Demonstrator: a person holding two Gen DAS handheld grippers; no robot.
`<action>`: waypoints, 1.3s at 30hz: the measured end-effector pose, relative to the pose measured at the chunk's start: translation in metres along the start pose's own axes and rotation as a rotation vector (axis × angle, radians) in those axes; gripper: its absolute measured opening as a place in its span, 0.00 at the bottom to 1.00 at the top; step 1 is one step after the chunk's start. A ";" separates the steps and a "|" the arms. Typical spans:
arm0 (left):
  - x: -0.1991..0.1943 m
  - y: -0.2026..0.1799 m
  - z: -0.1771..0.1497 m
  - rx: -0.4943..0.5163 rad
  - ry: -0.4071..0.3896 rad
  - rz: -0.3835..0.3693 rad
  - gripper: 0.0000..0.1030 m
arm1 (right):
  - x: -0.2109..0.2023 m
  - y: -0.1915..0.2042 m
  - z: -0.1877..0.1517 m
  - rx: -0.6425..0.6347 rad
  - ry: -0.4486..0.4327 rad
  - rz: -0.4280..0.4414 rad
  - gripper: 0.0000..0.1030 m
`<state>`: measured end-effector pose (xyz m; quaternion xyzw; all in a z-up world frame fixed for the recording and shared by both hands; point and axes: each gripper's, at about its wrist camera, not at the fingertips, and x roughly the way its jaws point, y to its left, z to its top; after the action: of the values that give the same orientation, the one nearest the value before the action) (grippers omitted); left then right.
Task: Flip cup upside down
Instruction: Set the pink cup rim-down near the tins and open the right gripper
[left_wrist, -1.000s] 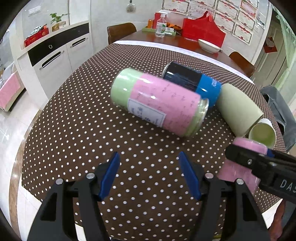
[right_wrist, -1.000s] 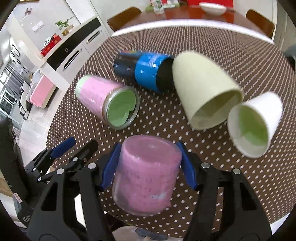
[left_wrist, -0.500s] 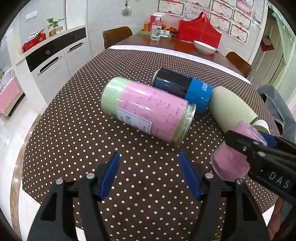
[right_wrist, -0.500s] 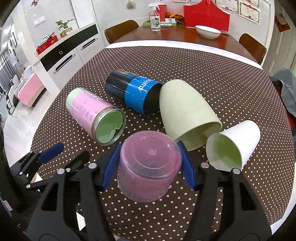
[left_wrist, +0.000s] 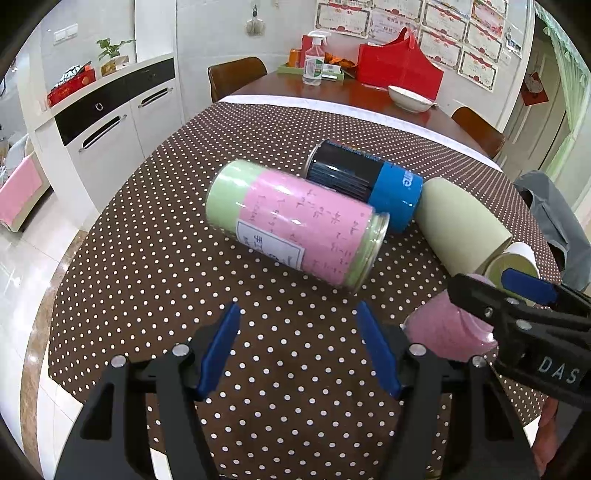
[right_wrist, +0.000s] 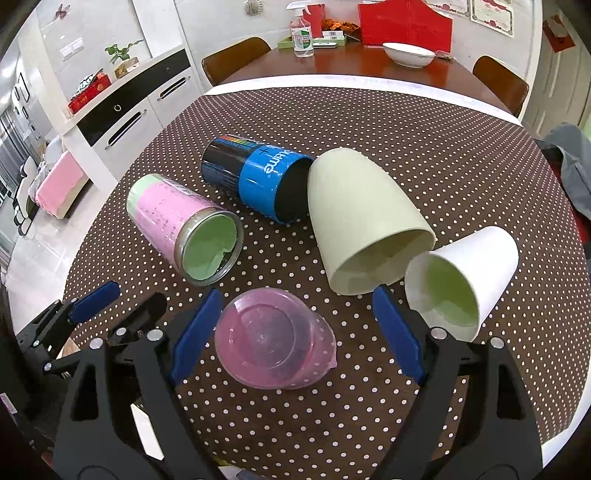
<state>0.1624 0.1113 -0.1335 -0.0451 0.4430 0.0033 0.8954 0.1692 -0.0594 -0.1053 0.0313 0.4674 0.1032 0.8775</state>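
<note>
A clear pink plastic cup stands upside down, mouth on the dotted cloth, base up. My right gripper is open, its blue pads either side of the cup and apart from it. The cup also shows in the left wrist view, partly behind the right gripper. My left gripper is open and empty over bare cloth to the cup's left; it shows in the right wrist view.
Lying on their sides on the brown polka-dot table: a pink-and-green jar, a black-and-blue can, a pale green cup, a white cup. The table's front edge is near. A wooden table with a bowl stands behind.
My right gripper set the pink cup down on its mouth and opened, letting it go. My left gripper stayed open and hardly moved.
</note>
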 end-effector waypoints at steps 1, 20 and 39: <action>-0.001 0.000 -0.001 0.000 -0.002 0.000 0.64 | -0.001 0.000 -0.001 -0.001 -0.001 -0.001 0.80; -0.046 -0.017 -0.019 0.025 -0.073 0.011 0.64 | -0.039 -0.007 -0.024 0.009 -0.058 0.043 0.80; -0.111 -0.051 -0.037 0.081 -0.210 0.024 0.64 | -0.106 -0.040 -0.058 0.055 -0.203 0.050 0.80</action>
<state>0.0676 0.0615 -0.0636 -0.0031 0.3470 0.0007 0.9378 0.0700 -0.1231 -0.0576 0.0775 0.3777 0.1087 0.9163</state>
